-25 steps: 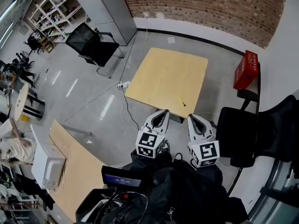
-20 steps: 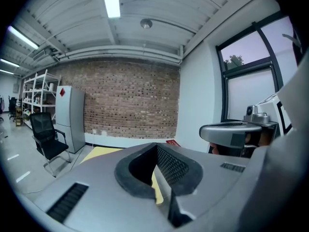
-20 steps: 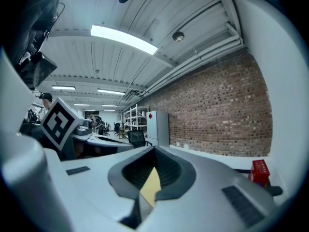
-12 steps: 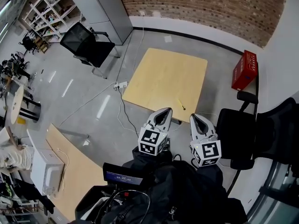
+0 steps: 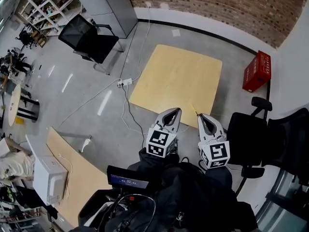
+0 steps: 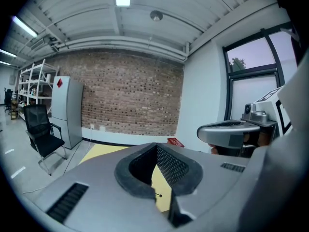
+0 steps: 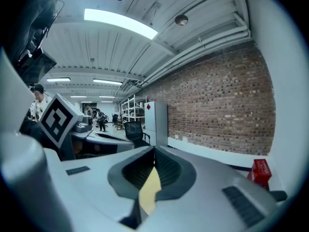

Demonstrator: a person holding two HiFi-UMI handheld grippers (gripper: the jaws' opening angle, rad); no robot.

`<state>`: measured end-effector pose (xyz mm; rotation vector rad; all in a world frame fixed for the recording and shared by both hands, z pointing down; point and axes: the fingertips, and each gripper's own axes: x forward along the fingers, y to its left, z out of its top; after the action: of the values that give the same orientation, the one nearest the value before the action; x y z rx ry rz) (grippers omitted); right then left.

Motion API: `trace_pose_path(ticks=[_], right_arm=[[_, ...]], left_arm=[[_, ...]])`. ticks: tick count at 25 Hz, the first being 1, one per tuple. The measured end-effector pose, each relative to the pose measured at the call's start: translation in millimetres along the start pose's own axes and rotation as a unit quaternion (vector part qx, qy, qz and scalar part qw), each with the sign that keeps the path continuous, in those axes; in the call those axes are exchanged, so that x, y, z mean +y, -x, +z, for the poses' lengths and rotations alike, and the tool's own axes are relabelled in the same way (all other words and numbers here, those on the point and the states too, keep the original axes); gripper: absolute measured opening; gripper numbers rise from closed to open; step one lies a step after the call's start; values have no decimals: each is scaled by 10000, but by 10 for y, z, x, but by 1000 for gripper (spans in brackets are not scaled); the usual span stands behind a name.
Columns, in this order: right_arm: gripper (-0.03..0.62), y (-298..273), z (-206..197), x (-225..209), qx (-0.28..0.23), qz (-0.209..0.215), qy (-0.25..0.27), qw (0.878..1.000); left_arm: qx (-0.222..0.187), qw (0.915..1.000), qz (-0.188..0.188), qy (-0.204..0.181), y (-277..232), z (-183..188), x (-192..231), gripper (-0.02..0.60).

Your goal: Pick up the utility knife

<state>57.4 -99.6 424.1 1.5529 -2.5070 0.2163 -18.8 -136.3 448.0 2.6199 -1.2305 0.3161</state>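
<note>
Utility knife (image 5: 194,109): a thin, pale sliver lying on the table close to its near edge, towards the near right corner; too small to make out any detail.
Table (image 5: 178,79): a square, light wood top standing on the grey floor, bare apart from the knife.
Left hand-held gripper (image 5: 174,111): held above the table's near edge, left of the knife and apart from it; its own view shows the two jaws meeting at their tips with nothing clamped, and only the table's yellow top showing through the slot behind them.
Right hand-held gripper (image 5: 201,117): at the table's near edge, its tip just beside the knife in the head view; whether it touches the knife I cannot tell. Its jaws are together at the tips and hold nothing.
Marker cubes: one on the back of each hand-held gripper, nearer the person than the table.
Red crate (image 5: 256,71): on the floor off the table's right side, near its far right corner.
Black office chair (image 5: 89,38): well apart from the table, beyond its far left corner.
Power strip (image 5: 124,83): on the floor just beside the table's left corner, with a white cable trailing away.
Brick wall (image 5: 217,4): behind the table's far side.
</note>
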Motion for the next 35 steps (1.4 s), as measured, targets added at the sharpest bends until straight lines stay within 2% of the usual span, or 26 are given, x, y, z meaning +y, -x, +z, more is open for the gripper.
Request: trace_pose_path(ticks=[4,14,21,24,28,35], right_arm=[[5,-292,-4,1,132,-49,37,9999],[5,-661,-243,-3,637,-158,-114,9978],[5,-737,-442,-86,889,-260,-302,9952],[5,-776,-562,-210,1089,-365,-437,9924],[5,-816,-825,-301,1353,-252,-553,9889],[5,-920,-1538,-407,1975,45,-423,9794]], left_arm=[[132,9998,-105,68,-140,-59,252,0],[631,9956,-584,361,-517,-406,485,0],[993,9920,-658,428,-711,-661,562,0],[1169,9906,-601,369,-816,-763,594,0],[1434,9882,-379,394,-868,-965,646,0],[2064,9768,-76,574,-928,-1661,695,0]])
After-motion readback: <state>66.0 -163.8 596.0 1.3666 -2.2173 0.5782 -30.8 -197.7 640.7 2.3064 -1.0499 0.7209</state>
